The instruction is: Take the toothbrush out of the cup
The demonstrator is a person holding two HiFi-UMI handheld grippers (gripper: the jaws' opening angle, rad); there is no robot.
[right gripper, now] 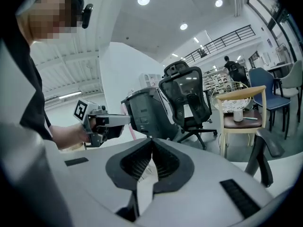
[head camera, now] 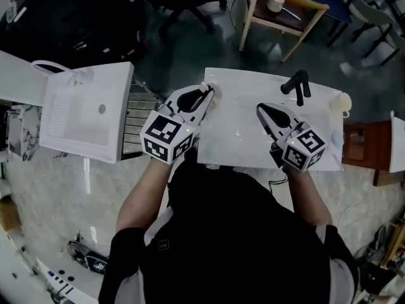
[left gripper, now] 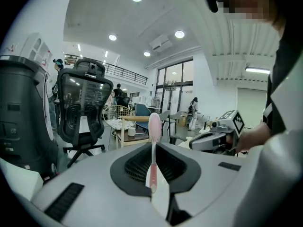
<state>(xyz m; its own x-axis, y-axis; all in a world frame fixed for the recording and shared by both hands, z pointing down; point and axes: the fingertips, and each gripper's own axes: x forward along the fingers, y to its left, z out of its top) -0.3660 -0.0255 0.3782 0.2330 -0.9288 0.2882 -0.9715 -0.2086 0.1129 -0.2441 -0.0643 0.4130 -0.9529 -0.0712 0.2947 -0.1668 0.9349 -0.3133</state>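
Note:
A pink toothbrush point(left gripper: 153, 148) stands upright between the jaws of my left gripper point(left gripper: 154, 144), which is shut on its handle; the bristle head point(left gripper: 155, 122) points up. In the head view my left gripper point(head camera: 207, 94) is over the white table's point(head camera: 240, 141) far left corner. My right gripper point(head camera: 261, 109) hovers over the table's middle, shut with nothing in it; in its own view the jaws point(right gripper: 151, 144) meet. From the right gripper view the left gripper point(right gripper: 102, 122) shows with the pink toothbrush point(right gripper: 128, 126) in it. A cream cup point(head camera: 342, 102) sits at the table's right edge.
A black forked stand point(head camera: 296, 86) rises at the table's far side. A white basin unit point(head camera: 85, 109) lies to the left, a wooden chair point(head camera: 285, 11) and a black office chair point(head camera: 183, 5) behind, and a brown stool point(head camera: 364, 151) to the right.

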